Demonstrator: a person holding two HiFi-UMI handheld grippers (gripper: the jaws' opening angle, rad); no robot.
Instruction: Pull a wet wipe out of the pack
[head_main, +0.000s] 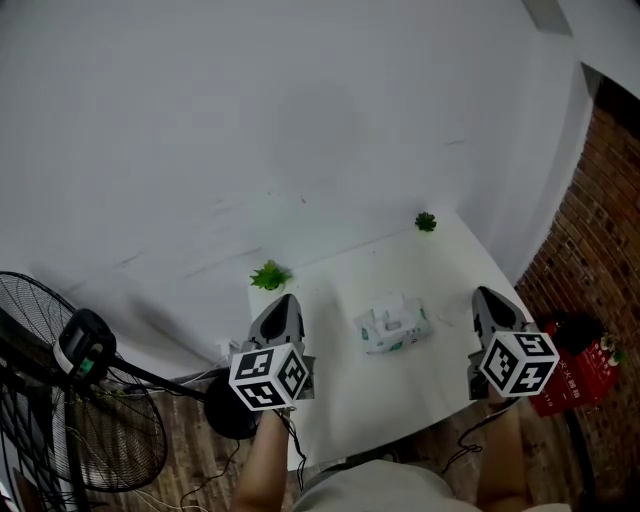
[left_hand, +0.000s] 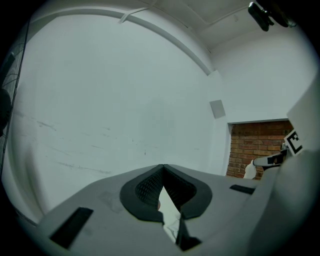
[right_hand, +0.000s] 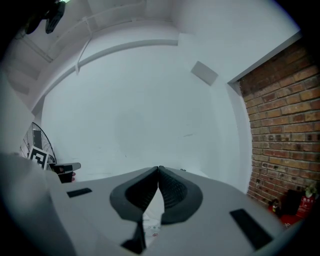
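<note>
The wet wipe pack (head_main: 392, 323), white with green print, lies flat in the middle of the small white table (head_main: 420, 265). My left gripper (head_main: 283, 300) hovers over the table's left edge, a short way left of the pack, with its jaws shut and nothing between them. Off to the pack's right, at the table's right edge, my right gripper (head_main: 487, 293) is also shut and empty. In the left gripper view the left gripper (left_hand: 163, 166) points at a white wall, as does the right gripper (right_hand: 158, 168) in its own view. The pack is hidden in both gripper views.
Two small green plants stand on the table, one at the back left (head_main: 269, 275), one at the far corner (head_main: 426, 221). A black standing fan (head_main: 70, 400) is on the floor at the left. A red object (head_main: 580, 375) sits by the brick wall (head_main: 600, 210) at the right.
</note>
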